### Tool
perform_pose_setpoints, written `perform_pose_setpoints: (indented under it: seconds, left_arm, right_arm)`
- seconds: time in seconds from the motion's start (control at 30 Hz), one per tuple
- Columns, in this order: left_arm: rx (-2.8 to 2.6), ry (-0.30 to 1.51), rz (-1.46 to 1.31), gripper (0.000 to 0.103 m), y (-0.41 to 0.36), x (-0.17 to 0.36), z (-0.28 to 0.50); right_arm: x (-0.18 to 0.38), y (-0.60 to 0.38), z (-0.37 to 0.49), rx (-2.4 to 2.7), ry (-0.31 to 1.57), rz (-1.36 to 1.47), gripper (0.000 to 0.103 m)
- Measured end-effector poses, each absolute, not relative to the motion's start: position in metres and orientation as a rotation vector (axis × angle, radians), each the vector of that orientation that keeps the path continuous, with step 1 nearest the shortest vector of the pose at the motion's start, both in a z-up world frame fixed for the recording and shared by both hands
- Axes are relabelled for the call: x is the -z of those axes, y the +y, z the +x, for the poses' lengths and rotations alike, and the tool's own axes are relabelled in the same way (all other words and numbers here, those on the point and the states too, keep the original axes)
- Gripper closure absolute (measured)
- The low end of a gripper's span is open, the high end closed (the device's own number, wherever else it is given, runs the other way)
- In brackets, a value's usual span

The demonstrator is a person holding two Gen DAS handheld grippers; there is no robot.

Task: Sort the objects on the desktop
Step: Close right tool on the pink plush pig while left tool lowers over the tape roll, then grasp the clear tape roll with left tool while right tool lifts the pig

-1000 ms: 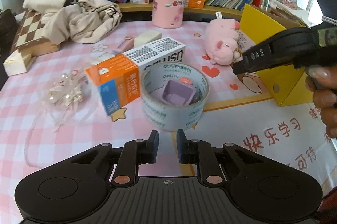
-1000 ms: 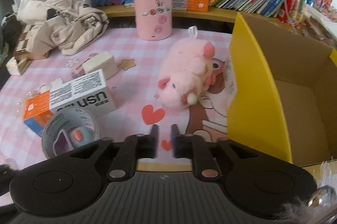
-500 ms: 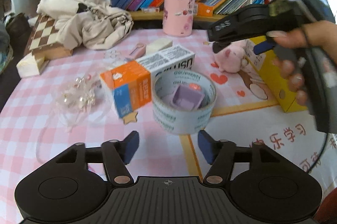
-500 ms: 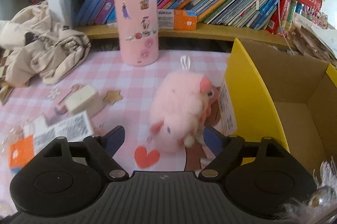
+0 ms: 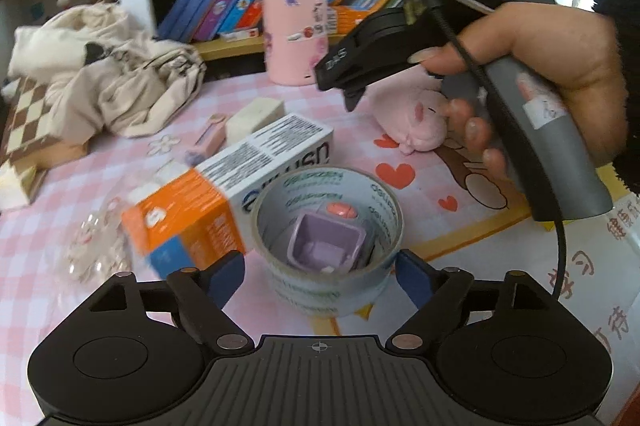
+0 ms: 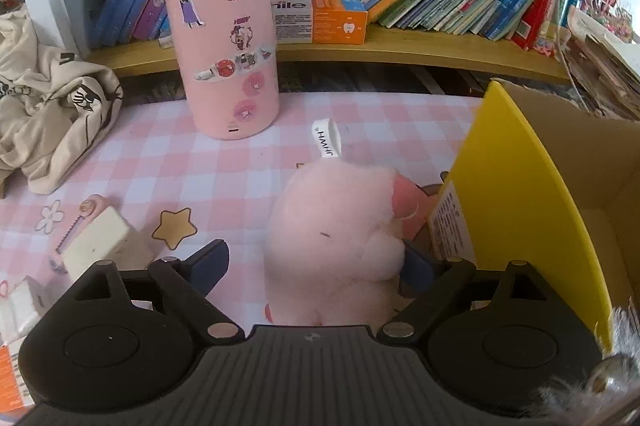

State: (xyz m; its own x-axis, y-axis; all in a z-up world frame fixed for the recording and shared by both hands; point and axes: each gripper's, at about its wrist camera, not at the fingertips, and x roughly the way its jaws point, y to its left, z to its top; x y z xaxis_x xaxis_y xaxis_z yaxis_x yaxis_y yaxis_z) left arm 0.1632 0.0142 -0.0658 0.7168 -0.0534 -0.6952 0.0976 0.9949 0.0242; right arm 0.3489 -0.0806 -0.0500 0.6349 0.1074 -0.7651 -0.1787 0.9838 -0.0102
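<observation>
My left gripper [image 5: 321, 272] is open, its fingers either side of a grey tape roll [image 5: 328, 282] that has a small purple cube [image 5: 326, 244] inside. An orange and white box [image 5: 224, 194] lies against the roll's left. My right gripper [image 6: 316, 266] is open, its fingers astride a pink plush pig [image 6: 340, 242] without squeezing it. The pig also shows in the left wrist view [image 5: 416, 122], under the hand-held right gripper [image 5: 352, 70]. A yellow cardboard box [image 6: 516, 194] stands open just right of the pig.
A tall pink canister [image 6: 224, 46] stands at the back by the bookshelf [image 6: 360, 46]. A beige cloth heap [image 5: 112, 74] and a chessboard [image 5: 24, 122] lie at the left. A cream block [image 6: 96, 242] and a small pink item [image 5: 208, 138] lie on the checked cloth.
Both grippers opened from shut. The left one moved forward around the tape roll. The right one moved forward and now straddles the pig.
</observation>
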Motion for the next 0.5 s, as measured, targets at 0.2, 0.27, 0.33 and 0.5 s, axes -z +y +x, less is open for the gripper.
perform_pose_setpoints:
  seconds: [0.2, 0.27, 0.33, 0.5]
  left_arm:
    - [0.096, 0.759, 0.077, 0.015, 0.008, 0.07, 0.178]
    - [0.096, 0.759, 0.084, 0.015, 0.008, 0.07, 0.182]
    - [0.109, 0.76, 0.083, 0.015, 0.007, 0.07, 0.186]
    - [0.119, 0.751, 0.08, 0.019, 0.007, 0.071, 0.185]
  right_arm:
    - [0.056, -0.072, 0.36, -0.159, 0.872, -0.155, 0.011]
    - [0.059, -0.068, 0.363, -0.156, 0.875, -0.192, 0.011]
    - [0.059, -0.067, 0.362, -0.151, 0.87, -0.217, 0.024]
    - [0.051, -0.075, 0.35, -0.219, 0.871, -0.22, 0.041]
